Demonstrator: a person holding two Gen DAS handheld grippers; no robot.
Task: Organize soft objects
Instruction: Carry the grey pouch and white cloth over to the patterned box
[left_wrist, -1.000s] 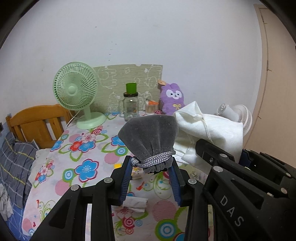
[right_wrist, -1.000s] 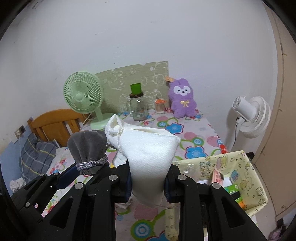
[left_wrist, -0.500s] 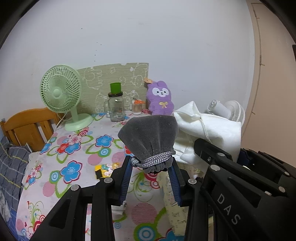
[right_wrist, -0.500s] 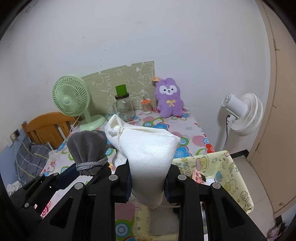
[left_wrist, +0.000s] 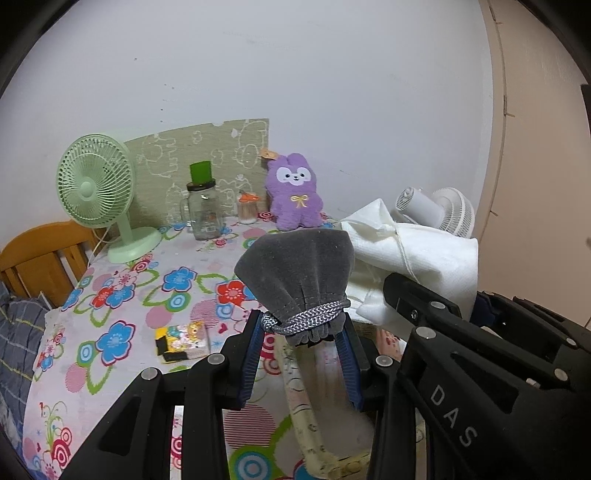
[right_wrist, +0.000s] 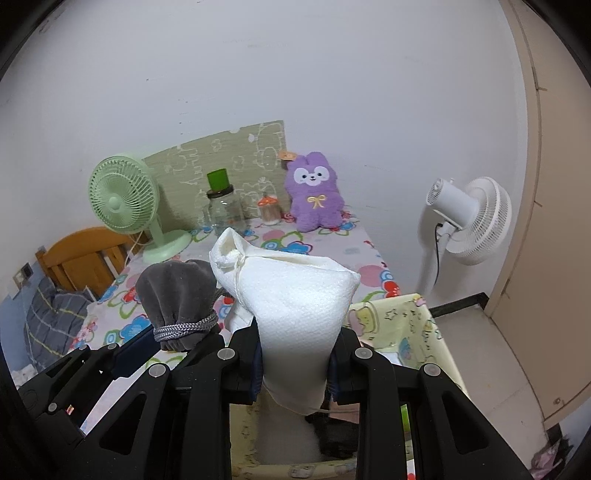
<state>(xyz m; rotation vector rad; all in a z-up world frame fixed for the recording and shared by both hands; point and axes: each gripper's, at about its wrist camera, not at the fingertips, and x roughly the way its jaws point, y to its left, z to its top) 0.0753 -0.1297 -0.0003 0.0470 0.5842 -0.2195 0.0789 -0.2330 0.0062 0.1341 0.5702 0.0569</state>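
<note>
My left gripper (left_wrist: 301, 332) is shut on a grey velvet drawstring pouch (left_wrist: 297, 273) by its tied neck and holds it in the air. My right gripper (right_wrist: 293, 345) is shut on a white cloth pouch (right_wrist: 295, 295). Both are held side by side above a yellow patterned fabric bin (right_wrist: 402, 325) at the table's right edge. The bin's wall also shows below the grey pouch in the left wrist view (left_wrist: 306, 417). The white pouch (left_wrist: 410, 254) appears to the right in that view, and the grey pouch (right_wrist: 177, 295) to the left in the right wrist view.
The table has a flowered cloth (left_wrist: 122, 295). On it stand a green desk fan (left_wrist: 96, 188), a glass jar (left_wrist: 205, 210), a purple plush bunny (left_wrist: 295, 195) and a small colourful packet (left_wrist: 183, 339). A white floor fan (right_wrist: 469, 218) stands right; a wooden chair (left_wrist: 40, 258) left.
Both grippers have moved right and a little back with their pouches, and now hang over the yellow bin. The grips are unchanged.
</note>
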